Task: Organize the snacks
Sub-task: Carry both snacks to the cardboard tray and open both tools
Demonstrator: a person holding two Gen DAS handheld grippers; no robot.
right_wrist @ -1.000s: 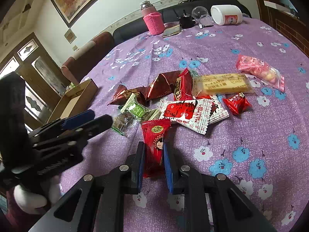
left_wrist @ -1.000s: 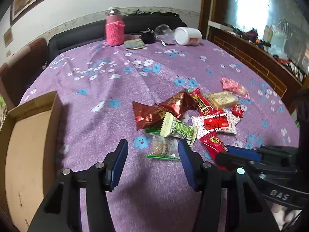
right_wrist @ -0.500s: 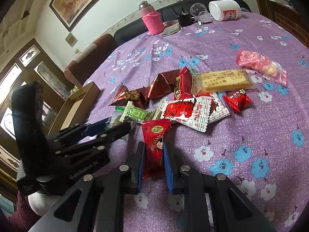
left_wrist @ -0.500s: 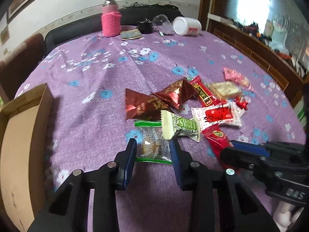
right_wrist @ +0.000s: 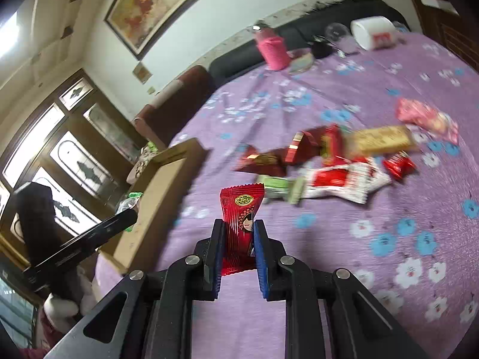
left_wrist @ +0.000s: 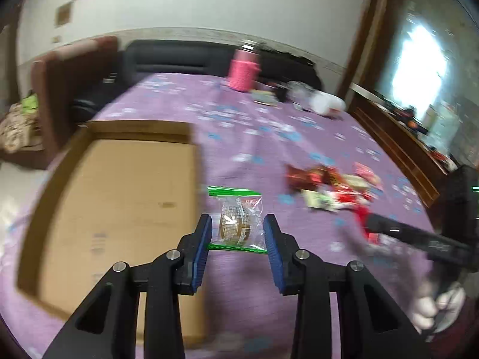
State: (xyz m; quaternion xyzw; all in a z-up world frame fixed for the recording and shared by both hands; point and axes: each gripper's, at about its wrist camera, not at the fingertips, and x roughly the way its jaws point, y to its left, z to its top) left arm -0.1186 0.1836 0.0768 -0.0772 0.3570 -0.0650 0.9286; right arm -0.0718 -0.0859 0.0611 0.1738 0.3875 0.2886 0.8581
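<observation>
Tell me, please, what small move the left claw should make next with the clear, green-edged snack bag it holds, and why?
Probably carry it a little further left and release it over the shallow brown cardboard box. The left claw grips the clear, green-edged snack bag above the purple flowered tablecloth, just right of the box's rim, so it is not yet over the box.

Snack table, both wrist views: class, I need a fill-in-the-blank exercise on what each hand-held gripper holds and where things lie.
1. The right hand-held gripper is shut on a ____ packet printed with a cartoon face.
2. The clear packet in the left hand-held gripper has ____ sealed edges.
3. The cardboard box has ____ snacks in it.
4. The tablecloth is ____ with flowers.

Missing words: red; green; no; purple
</observation>
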